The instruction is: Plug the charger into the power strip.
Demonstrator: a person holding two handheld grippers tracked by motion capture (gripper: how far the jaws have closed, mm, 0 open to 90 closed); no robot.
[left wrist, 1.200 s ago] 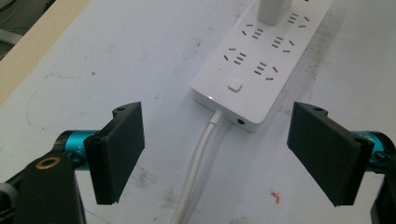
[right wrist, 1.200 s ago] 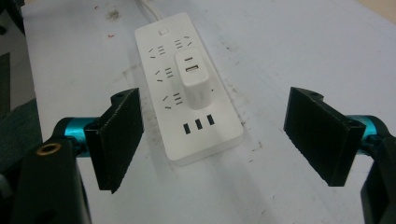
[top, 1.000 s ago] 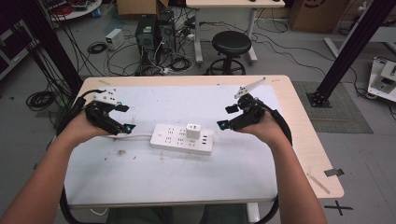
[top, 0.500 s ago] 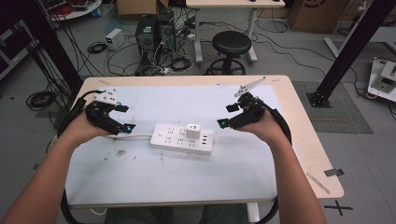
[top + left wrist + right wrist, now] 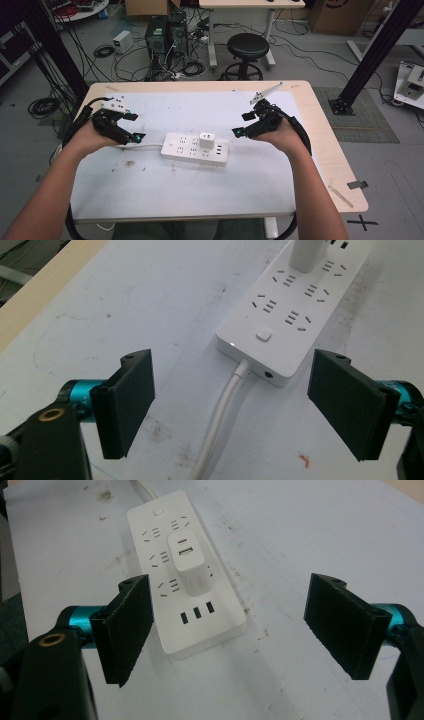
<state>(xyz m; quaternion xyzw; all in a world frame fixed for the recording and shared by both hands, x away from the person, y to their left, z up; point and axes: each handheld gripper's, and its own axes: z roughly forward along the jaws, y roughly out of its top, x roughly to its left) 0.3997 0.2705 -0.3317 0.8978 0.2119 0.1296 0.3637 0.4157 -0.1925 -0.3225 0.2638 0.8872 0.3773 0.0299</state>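
Lying flat in the middle of the table (image 5: 300,190), the white power strip (image 5: 192,150) has a small white charger (image 5: 206,140) plugged in and its cord (image 5: 220,415) running off toward the left gripper (image 5: 134,134). Both the left and the right gripper (image 5: 239,131) hover at either end, jaws apart and empty. Pulling the charger looks likely, so I would pin the cord end with the left and lift straight up with the right.

I'm working in a lab or tech workshop: beyond my table (image 5: 320,125), at the top of the frame, computer towers (image 5: 165,35) sit on the grey floor amid tangled cables (image 5: 105,50), a black stool (image 5: 247,47) waits, and black metal frame struts (image 5: 377,50) rise at upper right.
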